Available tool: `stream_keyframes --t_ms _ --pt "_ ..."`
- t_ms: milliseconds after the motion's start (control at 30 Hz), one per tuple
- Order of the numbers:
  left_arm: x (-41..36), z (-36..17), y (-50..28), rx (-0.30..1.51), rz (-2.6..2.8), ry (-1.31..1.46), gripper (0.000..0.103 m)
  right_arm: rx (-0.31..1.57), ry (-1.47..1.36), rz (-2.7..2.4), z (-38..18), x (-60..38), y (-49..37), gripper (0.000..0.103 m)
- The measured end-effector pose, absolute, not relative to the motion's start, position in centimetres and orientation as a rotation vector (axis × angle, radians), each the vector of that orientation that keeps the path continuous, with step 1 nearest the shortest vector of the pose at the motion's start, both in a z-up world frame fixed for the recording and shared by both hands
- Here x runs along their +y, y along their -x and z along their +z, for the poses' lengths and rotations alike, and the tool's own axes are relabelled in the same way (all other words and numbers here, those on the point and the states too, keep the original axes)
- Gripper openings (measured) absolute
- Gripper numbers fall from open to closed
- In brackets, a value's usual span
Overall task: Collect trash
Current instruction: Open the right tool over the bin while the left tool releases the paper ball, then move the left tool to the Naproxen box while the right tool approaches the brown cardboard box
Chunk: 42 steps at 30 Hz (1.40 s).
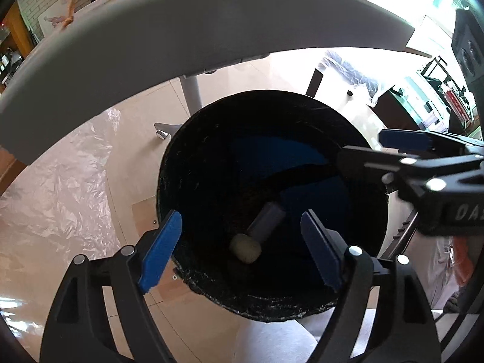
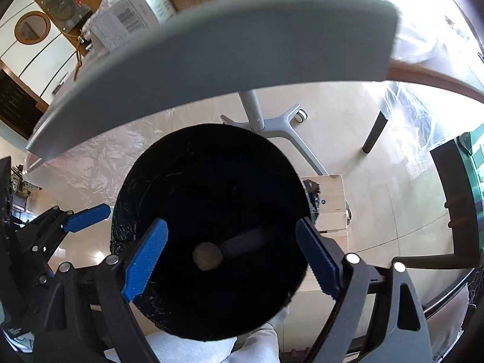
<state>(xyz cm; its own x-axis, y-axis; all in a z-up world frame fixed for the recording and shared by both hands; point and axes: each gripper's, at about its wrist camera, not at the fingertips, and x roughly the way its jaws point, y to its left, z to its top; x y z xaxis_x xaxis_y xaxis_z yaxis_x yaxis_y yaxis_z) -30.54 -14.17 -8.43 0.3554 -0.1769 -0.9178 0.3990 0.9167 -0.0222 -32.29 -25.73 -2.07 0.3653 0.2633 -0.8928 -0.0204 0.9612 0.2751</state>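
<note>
A black-lined round trash bin (image 1: 196, 151) stands on the floor below both grippers. At its bottom lie a pale crumpled ball (image 1: 245, 247) and a grey cylinder (image 1: 267, 222) side by side. My left gripper (image 1: 240, 216) hangs open over the bin's mouth with nothing between its blue pads. My right gripper (image 1: 369, 151) reaches in from the right above the rim, also open. The right wrist view shows the same bin (image 2: 151, 181), ball (image 2: 207, 255) and cylinder (image 2: 245, 242) under my open, empty right gripper (image 2: 231, 224). The left gripper's blue pad (image 2: 87, 217) shows at the left.
A grey tabletop edge (image 1: 211, 30) arches above the bin, on a pedestal leg with a wheeled base (image 2: 257, 112). Clear plastic sheeting (image 1: 60, 181) lies on the tiled floor to the left. A wooden box (image 2: 329, 202) sits right of the bin. A person's light-trousered leg (image 2: 257, 345) is below.
</note>
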Motion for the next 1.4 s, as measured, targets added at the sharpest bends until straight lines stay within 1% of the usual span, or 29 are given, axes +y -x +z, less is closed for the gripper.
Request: stream_keyframes --t_ms 133,233,300,333,367,433,500,633,733,967,1167,1400 --pt "-13.3 -6.5 31.4 1.118 -0.378 -0.199 0.082 1.151 -0.236 0.179 0.0 -27.0 33.6 0.087" --pt "-12.5 -3.8 32.1 1.068 -0.382 -0.161 0.082 1.093 -0.201 0.164 2.6 -27.8 35.2 0.091" --pt "-12.0 -1.7 32.3 1.022 -0.378 -0.13 0.087 1.041 -0.171 0.16 4.4 -28.3 36.0 0.095" --pt "-11.6 -0.2 32.4 0.985 -0.372 -0.105 0.092 1.001 -0.146 0.157 5.7 -28.4 36.2 0.096" --pt "-11.2 1.3 32.4 0.943 -0.362 -0.077 0.096 0.966 -0.127 0.156 6.8 -28.4 36.3 0.099" --pt "-10.6 3.6 31.9 0.878 -0.343 -0.027 0.099 0.901 -0.105 0.16 8.8 -28.4 36.1 0.099" --pt "-10.2 5.5 31.1 0.828 -0.323 -0.004 0.101 0.847 -0.091 0.173 10.4 -28.1 35.1 0.099" --pt "-9.8 8.0 28.4 0.768 -0.288 0.023 0.101 0.811 -0.097 0.187 11.4 -27.5 32.5 0.099" --pt "-9.5 8.3 26.2 0.772 -0.321 0.044 0.101 0.811 -0.068 0.184 11.2 -26.8 30.8 0.099" --pt "-10.4 5.7 21.8 0.84 -0.388 0.016 0.101 0.869 0.006 0.126 9.5 -25.7 27.6 0.099" --pt "-12.2 4.5 19.5 0.88 -0.447 -0.013 0.101 0.887 -0.01 0.11 8.7 -25.4 27.3 0.099" --pt "-13.9 3.5 17.4 0.893 -0.409 -0.028 0.101 0.895 0.049 0.143 8.4 -25.4 26.3 0.099"
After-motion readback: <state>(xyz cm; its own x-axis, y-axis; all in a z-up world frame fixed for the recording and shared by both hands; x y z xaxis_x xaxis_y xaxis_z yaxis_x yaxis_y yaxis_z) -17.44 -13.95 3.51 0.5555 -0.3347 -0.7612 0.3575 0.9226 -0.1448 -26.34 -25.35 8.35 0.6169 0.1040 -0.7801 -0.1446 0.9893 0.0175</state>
